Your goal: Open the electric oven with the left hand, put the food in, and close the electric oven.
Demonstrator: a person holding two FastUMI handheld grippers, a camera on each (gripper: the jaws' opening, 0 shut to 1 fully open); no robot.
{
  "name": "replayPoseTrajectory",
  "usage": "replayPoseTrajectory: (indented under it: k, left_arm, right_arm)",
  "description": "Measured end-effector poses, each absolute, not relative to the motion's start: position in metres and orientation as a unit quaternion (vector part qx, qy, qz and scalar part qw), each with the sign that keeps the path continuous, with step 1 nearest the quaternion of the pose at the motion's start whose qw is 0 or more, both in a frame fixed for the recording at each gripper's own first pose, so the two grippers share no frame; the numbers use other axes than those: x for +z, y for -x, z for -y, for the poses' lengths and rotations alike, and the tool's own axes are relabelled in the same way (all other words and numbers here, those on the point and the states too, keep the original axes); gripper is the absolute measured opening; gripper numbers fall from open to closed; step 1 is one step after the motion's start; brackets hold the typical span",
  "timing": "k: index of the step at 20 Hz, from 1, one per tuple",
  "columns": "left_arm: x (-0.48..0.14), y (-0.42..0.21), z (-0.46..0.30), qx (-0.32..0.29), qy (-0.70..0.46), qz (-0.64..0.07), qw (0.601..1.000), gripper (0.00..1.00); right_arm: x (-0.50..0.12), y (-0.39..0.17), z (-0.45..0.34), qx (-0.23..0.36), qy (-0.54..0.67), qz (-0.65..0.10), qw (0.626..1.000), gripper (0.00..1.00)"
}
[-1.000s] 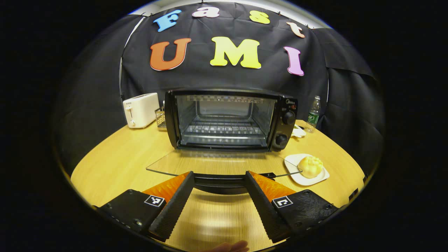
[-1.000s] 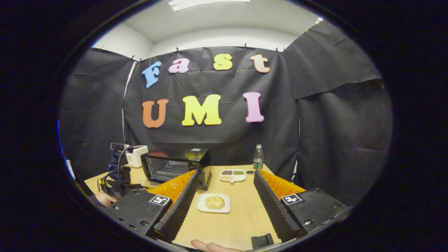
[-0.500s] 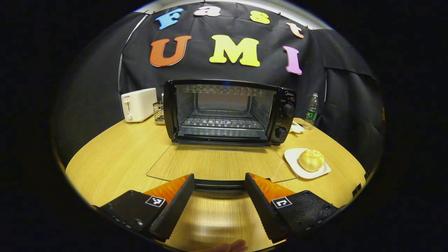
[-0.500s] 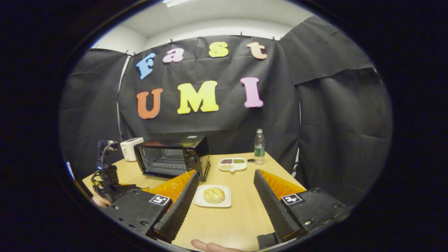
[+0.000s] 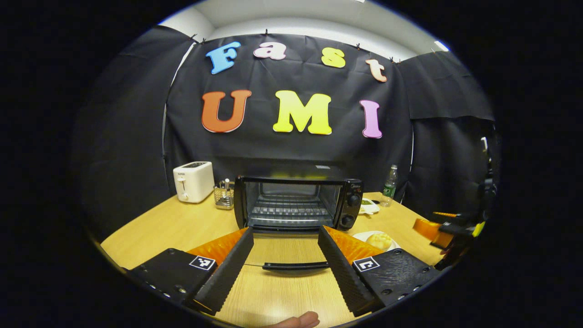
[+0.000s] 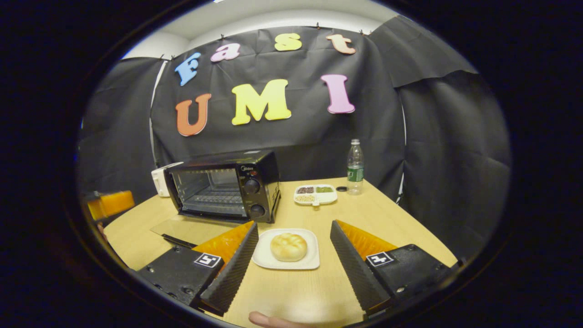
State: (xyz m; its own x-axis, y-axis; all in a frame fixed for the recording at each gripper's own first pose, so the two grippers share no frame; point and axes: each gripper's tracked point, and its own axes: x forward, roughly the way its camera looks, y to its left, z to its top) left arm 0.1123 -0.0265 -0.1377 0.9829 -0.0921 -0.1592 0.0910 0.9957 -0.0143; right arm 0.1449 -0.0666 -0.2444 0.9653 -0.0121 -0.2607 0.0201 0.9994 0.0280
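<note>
1. Right gripper (image 6: pixel 294 253), black with orange-backed ribbed fingers: jaws wide apart and holding nothing, one on each side of the plate in the right gripper view, above the near part of the light wooden table (image 6: pixel 373 214)
2. Pale round bread bun (image 6: pixel 288 246), the food to be loaded, resting on a white square plate (image 6: pixel 309 262) near the table's front edge, just right of the oven door; judged the step in hand is grasping it. Descend centred on the bun, close gently on its sides so the soft crumb is not crushed, and lift clear of the plate rim
3. Left gripper (image 5: pixel 284 255), same build: jaws apart, empty, hovering above the door handle without touching it; best kept clear of the right gripper's path
4. Clear glass oven door with black handle (image 5: pixel 295 266), lying fully open and flat over the table; carry the bun over it, not against it
5. Black electric oven (image 6: pixel 225 187) with wire rack (image 5: pixel 286 212), cavity empty and open toward the viewer; the bun should enter level and land mid-rack
6. White toaster (image 5: pixel 193 181), far left, and clear plastic water bottle (image 6: pixel 355 166), far right: not involved
</note>
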Motion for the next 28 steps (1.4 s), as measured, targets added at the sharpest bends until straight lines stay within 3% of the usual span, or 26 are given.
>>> replayPoseTrajectory:
  k: [4,16,24,25,26,27,28]
  left_arm:
    - [-0.079,-0.092,0.015,-0.042,0.029,-0.033,0.998,0.94]
    - [-0.019,-0.06,-0.005,-0.041,0.018,-0.029,0.999,0.94]
    - [-0.022,-0.072,0.009,-0.043,-0.01,-0.026,0.999,0.94]
    - [-0.023,-0.074,0.01,-0.046,-0.01,-0.026,0.999,0.82]
    - [-0.023,-0.075,0.013,-0.051,-0.009,-0.028,0.998,0.82]
    - [-0.025,-0.076,0.015,-0.058,-0.008,-0.032,0.998,0.94]
    - [-0.026,-0.077,0.016,-0.063,-0.006,-0.033,0.997,0.94]
  right_arm:
    - [-0.293,-0.177,0.063,-0.026,0.005,-0.187,0.982,0.98]
    - [-0.366,-0.219,0.06,-0.022,0.011,-0.304,0.952,0.98]
    - [-0.342,-0.217,0.054,-0.007,-0.06,-0.287,0.956,0.87]
    - [-0.333,-0.215,0.05,-0.002,-0.063,-0.279,0.958,0.87]
    - [-0.324,-0.212,0.043,0.006,-0.065,-0.271,0.96,0.87]
    - [-0.317,-0.21,0.036,0.009,-0.068,-0.264,0.962,0.87]
    - [-0.311,-0.207,0.031,0.009,-0.078,-0.257,0.963,0.87]
